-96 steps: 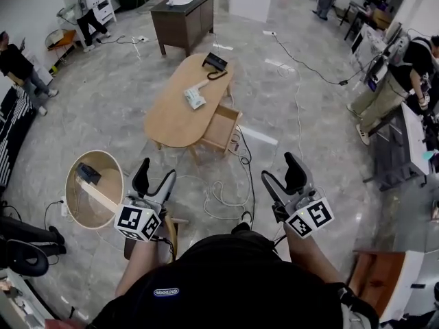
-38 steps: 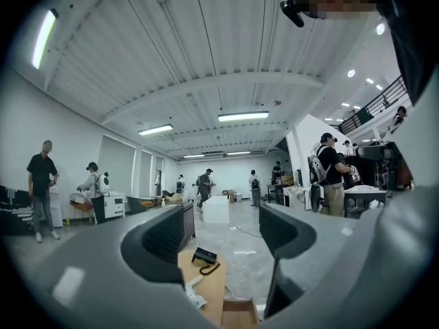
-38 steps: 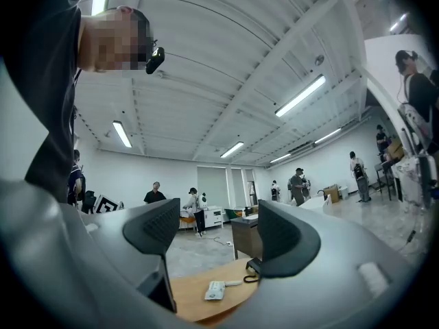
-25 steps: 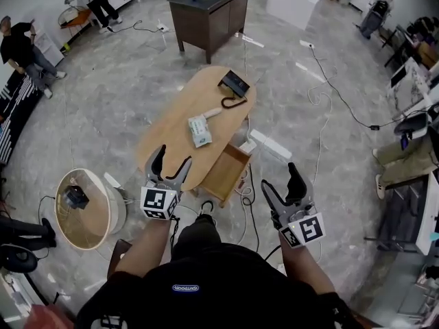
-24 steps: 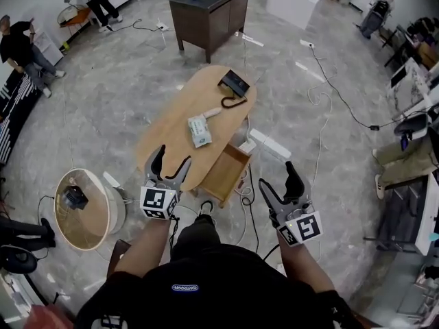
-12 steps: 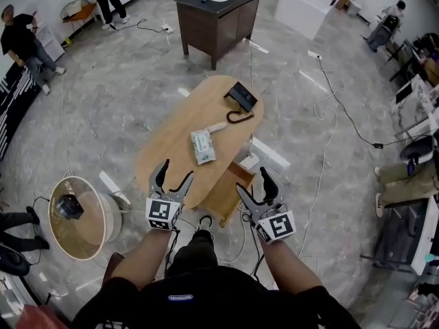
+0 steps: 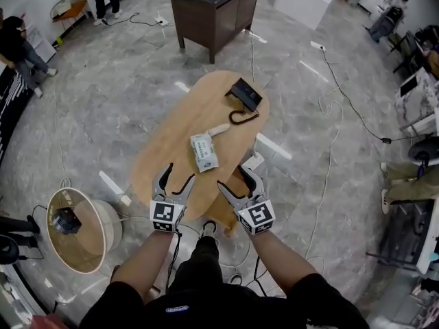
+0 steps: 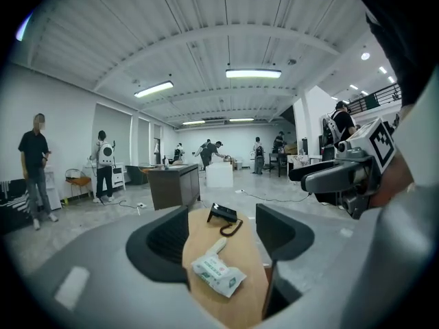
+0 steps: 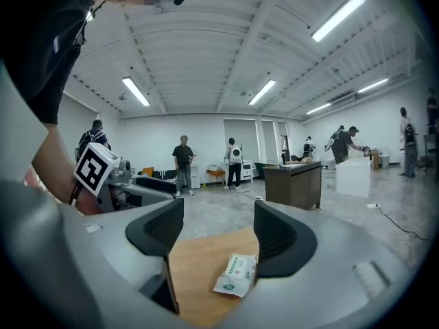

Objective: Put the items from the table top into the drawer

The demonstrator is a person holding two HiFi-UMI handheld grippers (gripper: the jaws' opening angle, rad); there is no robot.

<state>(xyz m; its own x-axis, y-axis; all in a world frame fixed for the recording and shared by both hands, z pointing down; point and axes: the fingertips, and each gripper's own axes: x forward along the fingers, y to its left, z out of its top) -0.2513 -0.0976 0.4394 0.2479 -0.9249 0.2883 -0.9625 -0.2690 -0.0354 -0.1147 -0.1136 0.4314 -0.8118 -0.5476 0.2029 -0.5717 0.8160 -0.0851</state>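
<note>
An oval wooden table carries a white-and-green wipes pack, a small white tube and a black desk phone with a coiled cord. The open drawer juts out of the table's right side and is partly hidden by my right gripper. That gripper stands open with nothing between its fingers; its jaws have just been closing a little. My left gripper hangs open and empty over the table's near end. In both gripper views the wipes pack lies ahead between the jaws, untouched.
A dark cabinet with a sink stands beyond the table. A round fan sits on the floor at the left. A white power strip and cables lie to the right. Several people stand at the room's edges.
Both grippers have come down and forward to the table's near end. The right one has swung left towards the drawer, so the two now sit close together.
</note>
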